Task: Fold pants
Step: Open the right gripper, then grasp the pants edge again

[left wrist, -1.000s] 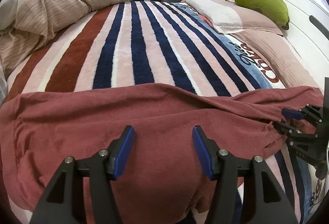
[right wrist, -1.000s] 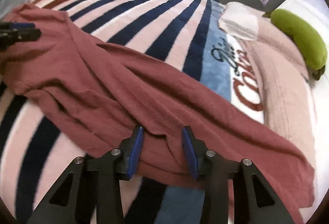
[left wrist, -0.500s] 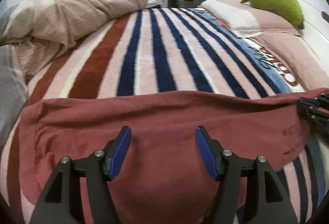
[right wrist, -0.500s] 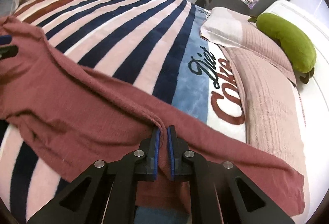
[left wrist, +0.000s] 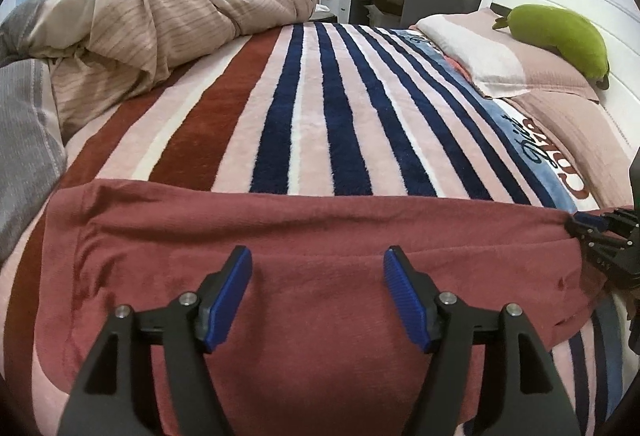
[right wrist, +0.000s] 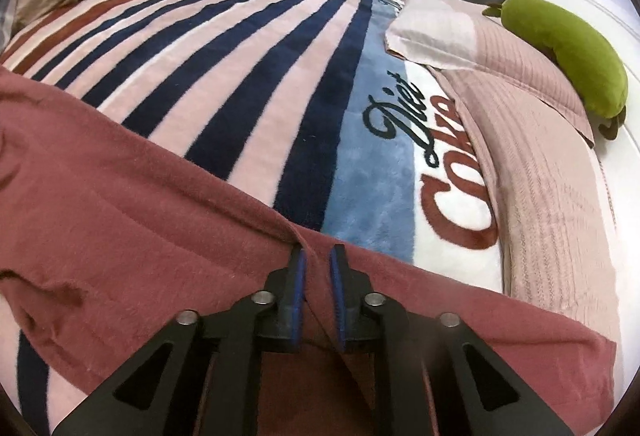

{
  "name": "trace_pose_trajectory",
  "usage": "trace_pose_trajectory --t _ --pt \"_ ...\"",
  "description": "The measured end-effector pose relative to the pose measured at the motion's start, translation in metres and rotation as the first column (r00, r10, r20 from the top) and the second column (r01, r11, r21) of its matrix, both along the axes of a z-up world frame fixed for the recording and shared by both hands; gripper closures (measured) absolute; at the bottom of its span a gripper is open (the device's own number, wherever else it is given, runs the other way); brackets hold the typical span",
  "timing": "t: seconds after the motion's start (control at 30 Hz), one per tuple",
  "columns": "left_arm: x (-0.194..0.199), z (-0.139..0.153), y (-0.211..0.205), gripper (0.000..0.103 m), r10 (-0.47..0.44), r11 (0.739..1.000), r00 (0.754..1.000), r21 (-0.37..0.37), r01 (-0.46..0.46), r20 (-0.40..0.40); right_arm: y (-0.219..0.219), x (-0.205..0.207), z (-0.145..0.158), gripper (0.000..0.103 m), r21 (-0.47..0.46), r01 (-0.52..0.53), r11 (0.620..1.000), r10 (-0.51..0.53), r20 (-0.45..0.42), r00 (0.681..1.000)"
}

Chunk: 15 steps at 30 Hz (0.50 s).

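The dusty-red pants (left wrist: 320,220) lie spread across the near part of the striped blanket, their far edge pulled fairly straight. My left gripper (left wrist: 318,268) hovers over their middle. Its jaws are wide and still opening, with cloth under them but nothing pinched. At the right end of that far edge is my right gripper (left wrist: 592,232). In the right wrist view the pants (right wrist: 140,216) run from the left to the lower right. My right gripper (right wrist: 316,264) has narrow jaws that are opening, and a raised fold of the cloth stands between its pads.
The striped blanket (left wrist: 320,96) covers the bed beyond the pants. A bunched beige duvet (left wrist: 160,16) lies at the back left. Pillows (left wrist: 480,60) and a green plush toy (left wrist: 560,36) sit at the right by the white headboard. Cluttered shelves stand behind the bed.
My right gripper closed on a fold of the pants, drew it to the right so the far edge straightened, then parted its jaws a little. My left gripper's jaws widened.
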State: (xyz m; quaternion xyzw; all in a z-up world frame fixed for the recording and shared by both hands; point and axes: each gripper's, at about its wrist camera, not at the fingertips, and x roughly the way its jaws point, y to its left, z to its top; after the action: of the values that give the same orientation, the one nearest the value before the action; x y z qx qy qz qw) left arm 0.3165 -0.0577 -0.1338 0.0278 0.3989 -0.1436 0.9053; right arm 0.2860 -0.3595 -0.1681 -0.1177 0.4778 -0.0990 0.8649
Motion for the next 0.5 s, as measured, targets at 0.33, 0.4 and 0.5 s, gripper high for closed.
trace_pose_trajectory --t 0.33,0.4,0.5 --pt "-0.016 0.011 -0.021 0.036 -0.115 0.992 0.993 -0.053 0.114 -0.007 -0.017 -0.066 0.055 0.07 0.094 0.037 0.995 -0.041 0.036 0.999" --pt "-0.025 0.015 -0.033 0.036 -0.174 0.982 0.985 -0.083 0.173 -0.013 -0.02 -0.087 0.058 0.07 0.096 0.045 0.994 -0.048 0.023 0.999" --pt "-0.036 0.02 -0.048 0.036 -0.23 0.968 0.973 -0.105 0.227 -0.016 -0.023 -0.112 0.054 0.07 0.075 0.059 0.995 -0.059 -0.006 0.998"
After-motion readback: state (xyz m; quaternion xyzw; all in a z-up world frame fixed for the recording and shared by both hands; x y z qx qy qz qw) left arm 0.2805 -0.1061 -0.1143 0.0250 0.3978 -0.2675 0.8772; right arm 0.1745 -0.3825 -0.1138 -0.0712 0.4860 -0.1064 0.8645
